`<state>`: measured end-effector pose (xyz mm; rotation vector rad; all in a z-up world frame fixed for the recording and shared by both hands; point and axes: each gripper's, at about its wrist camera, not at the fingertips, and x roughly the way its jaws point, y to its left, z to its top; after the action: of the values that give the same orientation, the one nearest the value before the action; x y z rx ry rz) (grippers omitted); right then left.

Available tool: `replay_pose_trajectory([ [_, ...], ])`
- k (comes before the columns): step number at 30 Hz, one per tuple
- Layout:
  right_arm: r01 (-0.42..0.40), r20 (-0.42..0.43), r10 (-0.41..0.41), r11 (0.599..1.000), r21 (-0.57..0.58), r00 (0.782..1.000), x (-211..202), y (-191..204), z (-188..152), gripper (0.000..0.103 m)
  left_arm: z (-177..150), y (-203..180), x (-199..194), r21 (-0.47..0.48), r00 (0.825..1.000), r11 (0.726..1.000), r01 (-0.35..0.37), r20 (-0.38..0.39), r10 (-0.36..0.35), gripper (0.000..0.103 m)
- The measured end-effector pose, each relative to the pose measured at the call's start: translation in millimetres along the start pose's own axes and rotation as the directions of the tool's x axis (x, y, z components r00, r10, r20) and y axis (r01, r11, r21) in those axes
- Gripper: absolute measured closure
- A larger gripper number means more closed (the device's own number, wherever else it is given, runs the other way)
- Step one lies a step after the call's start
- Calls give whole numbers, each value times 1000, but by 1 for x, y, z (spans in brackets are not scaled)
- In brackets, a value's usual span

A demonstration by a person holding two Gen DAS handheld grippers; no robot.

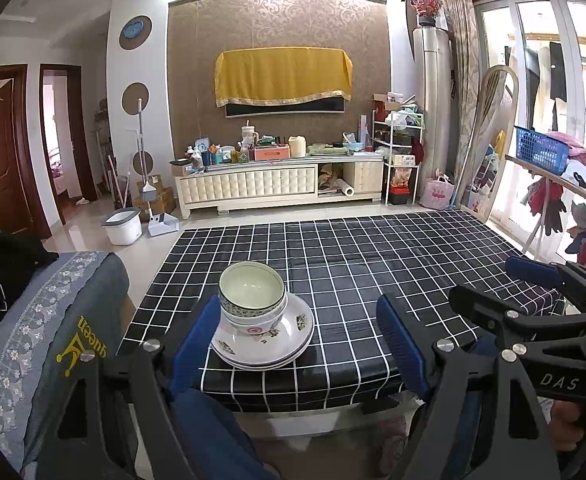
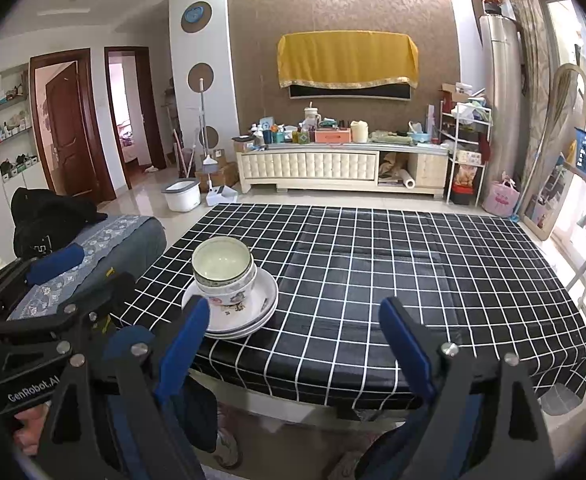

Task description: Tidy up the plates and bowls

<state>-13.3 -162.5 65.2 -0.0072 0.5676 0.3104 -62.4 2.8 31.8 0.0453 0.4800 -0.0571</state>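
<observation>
Stacked bowls [image 1: 252, 294] with patterned rims sit on a stack of white plates [image 1: 289, 338] near the front left corner of the table [image 1: 373, 264] under a black grid cloth. My left gripper [image 1: 297, 302] hovers open at the table's near edge, its left finger just in front of the plates, with nothing between the pads. My right gripper [image 1: 493, 282] shows at the right, also open. In the right wrist view the bowls [image 2: 222, 266] and plates [image 2: 259, 304] lie left of centre. There my right gripper [image 2: 293, 306] is open and empty, and the left gripper [image 2: 89, 272] is at the far left.
A seat with a grey-blue embroidered cover [image 1: 53, 320] and a black garment [image 1: 1, 264] stands left of the table. A white bucket [image 1: 123, 224] and a cluttered cream cabinet [image 1: 273, 184] stand on the floor beyond. A drying rack with a blue basket [image 1: 541, 150] is at the right.
</observation>
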Motion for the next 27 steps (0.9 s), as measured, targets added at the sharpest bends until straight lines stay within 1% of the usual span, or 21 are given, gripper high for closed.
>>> replay_pose_trajectory([
  [16, -39, -14, 39, 999, -6, 999, 4, 7, 3, 14, 1, 6, -4, -11, 1000, 1000, -19, 0, 19, 24],
  [24, -41, -14, 40, 999, -20, 999, 3, 12, 5, 14, 1, 6, -6, -20, 999, 999, -33, 4, 33, 24],
  [27, -40, -13, 40, 999, -22, 999, 4, 13, 5, 14, 0, 8, -7, -23, 999, 999, -40, 4, 40, 22],
])
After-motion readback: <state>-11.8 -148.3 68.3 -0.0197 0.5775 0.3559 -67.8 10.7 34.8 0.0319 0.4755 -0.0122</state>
